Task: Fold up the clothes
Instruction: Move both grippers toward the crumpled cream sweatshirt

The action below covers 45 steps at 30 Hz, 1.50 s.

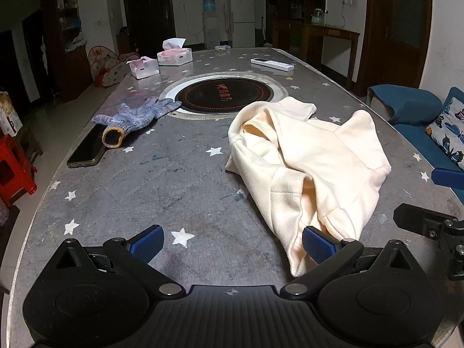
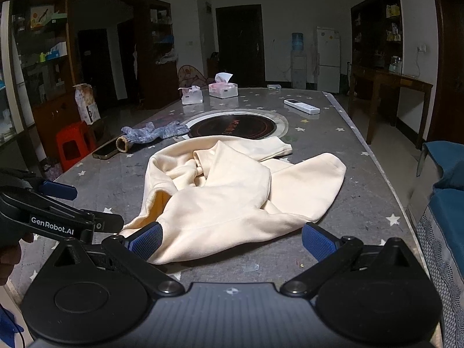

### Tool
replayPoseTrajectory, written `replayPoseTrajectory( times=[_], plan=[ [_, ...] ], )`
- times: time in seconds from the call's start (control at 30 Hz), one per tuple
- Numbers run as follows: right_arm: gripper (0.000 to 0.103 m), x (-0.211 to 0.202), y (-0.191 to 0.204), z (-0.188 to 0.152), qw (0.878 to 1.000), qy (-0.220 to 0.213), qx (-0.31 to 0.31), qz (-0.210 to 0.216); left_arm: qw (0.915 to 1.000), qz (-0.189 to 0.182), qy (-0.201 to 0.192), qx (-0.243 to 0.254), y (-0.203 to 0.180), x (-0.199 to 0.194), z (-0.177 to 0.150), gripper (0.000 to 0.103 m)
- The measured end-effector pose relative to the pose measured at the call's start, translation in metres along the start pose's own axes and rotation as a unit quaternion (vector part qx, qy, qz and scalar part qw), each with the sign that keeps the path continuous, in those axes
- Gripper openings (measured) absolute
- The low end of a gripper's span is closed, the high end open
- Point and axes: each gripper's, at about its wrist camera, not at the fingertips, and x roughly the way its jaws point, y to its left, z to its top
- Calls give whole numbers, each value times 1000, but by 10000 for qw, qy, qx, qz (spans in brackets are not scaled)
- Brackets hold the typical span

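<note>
A cream garment (image 1: 313,159) lies crumpled on the grey star-patterned table (image 1: 174,191), right of centre in the left wrist view. It also shows in the right wrist view (image 2: 232,191), in the middle. My left gripper (image 1: 232,245) is open and empty; its right fingertip (image 1: 317,245) sits by the garment's near hem. My right gripper (image 2: 232,240) is open and empty, its jaws wide on either side of the garment's near edge. The left gripper also shows at the left of the right wrist view (image 2: 55,203).
A blue-grey knit glove (image 1: 136,119) and a phone (image 1: 87,150) lie at the left. A round inset hotplate (image 1: 224,94) sits mid-table. Two tissue boxes (image 1: 174,55) and a white remote (image 1: 271,64) lie at the far end. A blue sofa (image 1: 420,127) stands at the right.
</note>
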Motion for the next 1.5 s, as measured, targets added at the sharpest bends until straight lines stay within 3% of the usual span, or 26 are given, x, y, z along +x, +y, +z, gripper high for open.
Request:
replayPoseTrajectory(
  times=[0.8,1.5],
  plan=[
    [101,32,1,29,9995,162,-216,146,10000,94,1,30,17,23,32,103],
    [73,90,-10,69,9978,465,-291,369,9998,-33,-174,16,19,62,83,103]
  ],
)
